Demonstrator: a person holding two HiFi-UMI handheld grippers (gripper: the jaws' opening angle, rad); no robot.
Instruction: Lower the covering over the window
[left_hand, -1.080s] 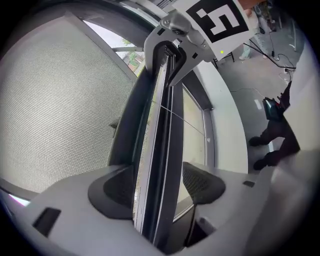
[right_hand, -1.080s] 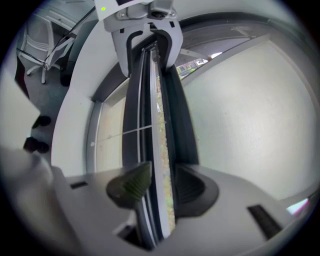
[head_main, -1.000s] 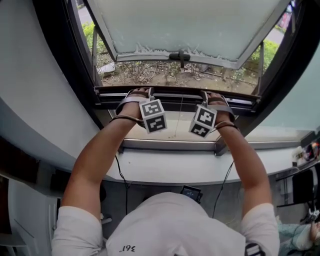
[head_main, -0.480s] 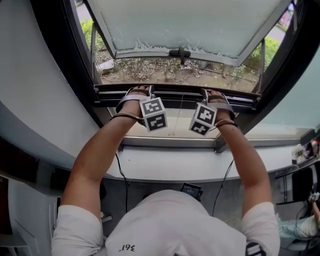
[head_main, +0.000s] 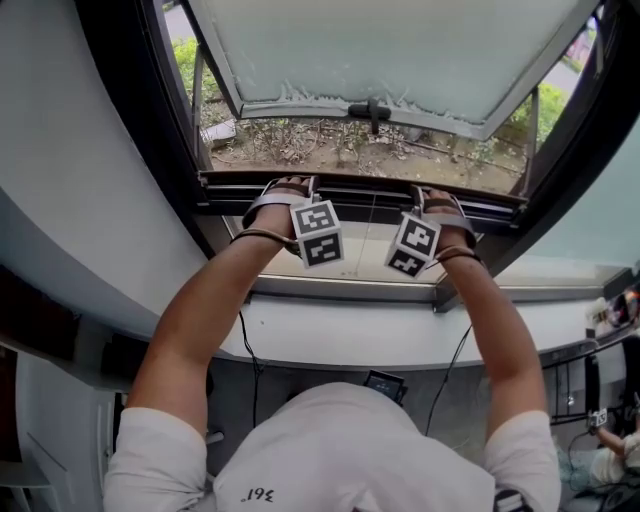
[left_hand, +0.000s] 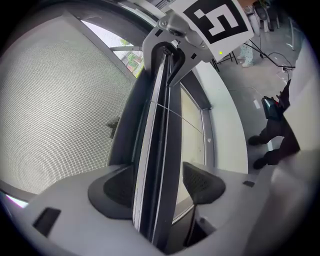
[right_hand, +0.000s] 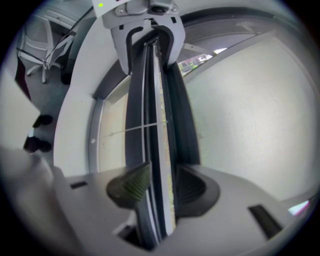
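The bottom rail (head_main: 362, 196) is clasped by the left gripper (head_main: 287, 191) and, to its right, the right gripper (head_main: 436, 198). The open sash (head_main: 400, 50) is set beyond, the sill (head_main: 350, 338) below.

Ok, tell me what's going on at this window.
A person stands at the window with a gripper in each hand. The left gripper and the right gripper are both clamped on the dark rail of the mesh screen, side by side. The rail sits above the sill, so the screen isn't fully down.
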